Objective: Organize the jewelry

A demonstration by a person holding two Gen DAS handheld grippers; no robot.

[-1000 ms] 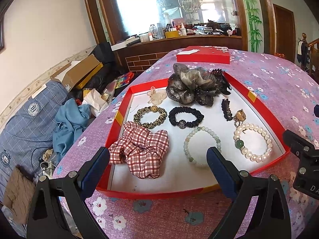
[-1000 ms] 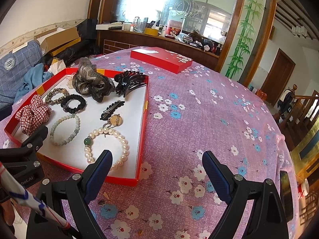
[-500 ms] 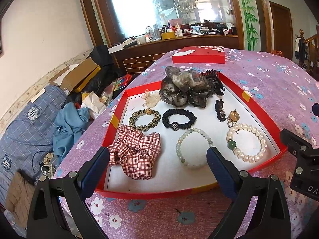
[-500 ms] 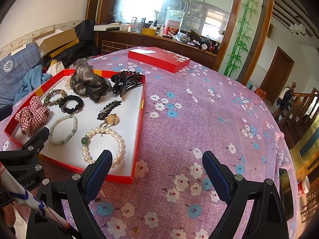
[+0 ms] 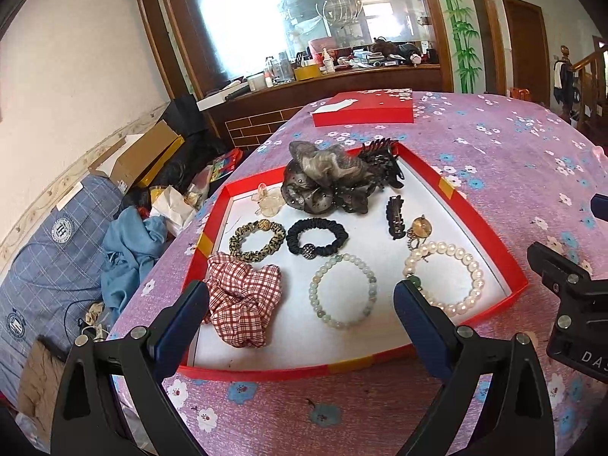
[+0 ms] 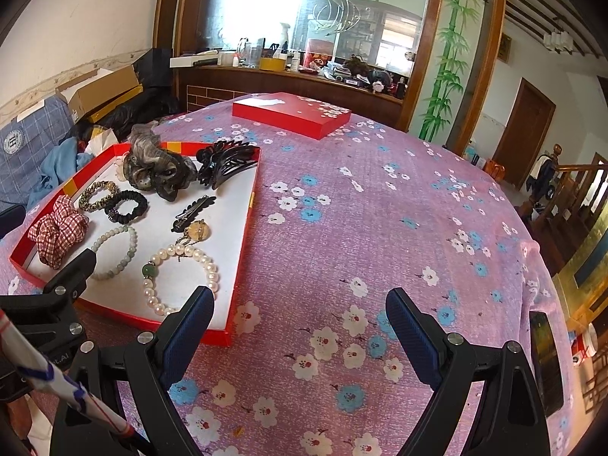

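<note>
A red tray (image 5: 490,230) (image 6: 243,235) with a white floor holds jewelry: a pearl bracelet (image 5: 465,271) (image 6: 211,266), a pale green bead bracelet (image 5: 323,281) (image 6: 114,233), a black scrunchie (image 5: 334,230) (image 6: 135,199), a leopard scrunchie (image 5: 243,235), a red plaid scrunchie (image 5: 243,304) (image 6: 57,233), a grey scrunchie (image 5: 326,178), a black claw clip (image 6: 228,159) and a hair clip (image 5: 395,214). My left gripper (image 5: 296,304) stands open above the tray's near edge. Open too, my right gripper (image 6: 300,319) hangs over the tablecloth right of the tray.
A closed red box (image 5: 363,112) (image 6: 292,114) lies farther back on the purple flowered tablecloth (image 6: 380,228). Left of the table are a blue checked cushion (image 5: 41,250), blue cloth and a cardboard box (image 5: 140,155). A dark phone (image 6: 545,361) lies at the table's right edge.
Both grippers have drawn back and risen slightly, so the tray looks a little farther away. Nothing in the tray has moved and both stay open.
</note>
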